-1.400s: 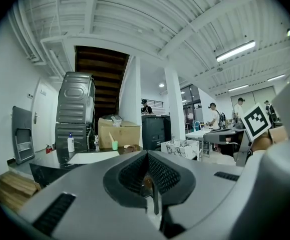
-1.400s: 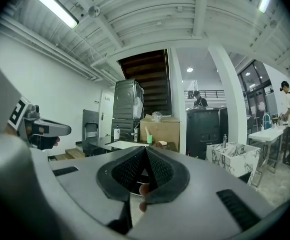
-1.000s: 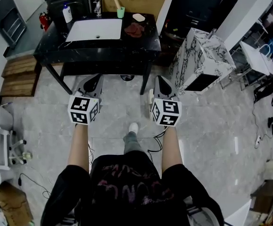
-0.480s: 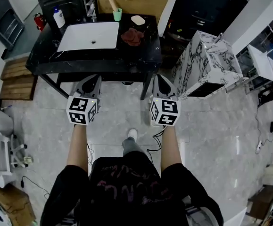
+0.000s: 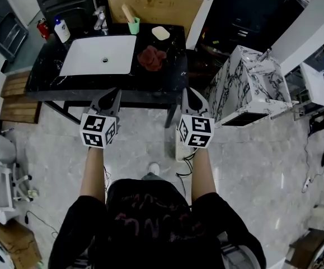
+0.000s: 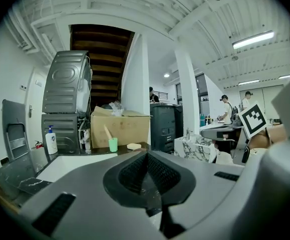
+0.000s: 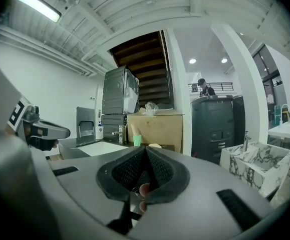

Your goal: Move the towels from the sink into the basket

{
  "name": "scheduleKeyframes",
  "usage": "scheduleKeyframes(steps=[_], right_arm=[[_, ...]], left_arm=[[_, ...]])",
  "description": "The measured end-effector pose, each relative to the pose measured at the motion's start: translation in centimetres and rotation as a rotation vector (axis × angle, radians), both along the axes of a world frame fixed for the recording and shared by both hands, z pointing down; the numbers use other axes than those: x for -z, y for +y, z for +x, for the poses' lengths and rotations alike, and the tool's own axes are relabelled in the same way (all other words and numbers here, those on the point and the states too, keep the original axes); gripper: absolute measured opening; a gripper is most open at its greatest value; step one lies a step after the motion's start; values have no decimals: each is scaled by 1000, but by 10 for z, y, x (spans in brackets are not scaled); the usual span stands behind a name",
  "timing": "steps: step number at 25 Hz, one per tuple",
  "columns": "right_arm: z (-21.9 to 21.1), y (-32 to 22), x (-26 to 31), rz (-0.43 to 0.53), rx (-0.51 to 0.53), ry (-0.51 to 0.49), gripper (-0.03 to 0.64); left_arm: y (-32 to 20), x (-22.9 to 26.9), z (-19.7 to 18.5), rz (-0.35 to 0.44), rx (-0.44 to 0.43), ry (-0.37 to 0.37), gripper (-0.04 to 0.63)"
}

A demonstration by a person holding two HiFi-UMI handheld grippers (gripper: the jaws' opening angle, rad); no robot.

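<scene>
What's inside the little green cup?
A pale stick leans out of the green cup. Its lower end, and anything else inside, is hidden by the cup's wall.

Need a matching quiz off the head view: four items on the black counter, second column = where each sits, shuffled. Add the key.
Items:
1. red towel
2. green cup
3. pump bottle
4. cream soap bar

Places:
A. back left of the counter, beyond the white basin's far left corner
B. on the bare counter just right of the basin, not inside it
C. at the back edge, behind the basin's far right corner
D. back right, beyond the towel

Pairs: 1-B, 2-C, 3-A, 4-D
</scene>
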State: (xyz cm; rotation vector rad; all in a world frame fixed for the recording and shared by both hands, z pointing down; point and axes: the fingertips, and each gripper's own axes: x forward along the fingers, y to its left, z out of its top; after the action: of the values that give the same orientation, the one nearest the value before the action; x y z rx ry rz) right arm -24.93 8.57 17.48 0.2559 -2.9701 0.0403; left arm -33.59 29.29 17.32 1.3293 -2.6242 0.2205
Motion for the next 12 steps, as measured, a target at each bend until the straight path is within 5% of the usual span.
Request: scheduleKeyframes(steps=[12], right_arm=[[-49, -47, -6, -13, -2, 8, 15]], left_arm=[[-61, -2, -47, -13, -41, 3, 15]])
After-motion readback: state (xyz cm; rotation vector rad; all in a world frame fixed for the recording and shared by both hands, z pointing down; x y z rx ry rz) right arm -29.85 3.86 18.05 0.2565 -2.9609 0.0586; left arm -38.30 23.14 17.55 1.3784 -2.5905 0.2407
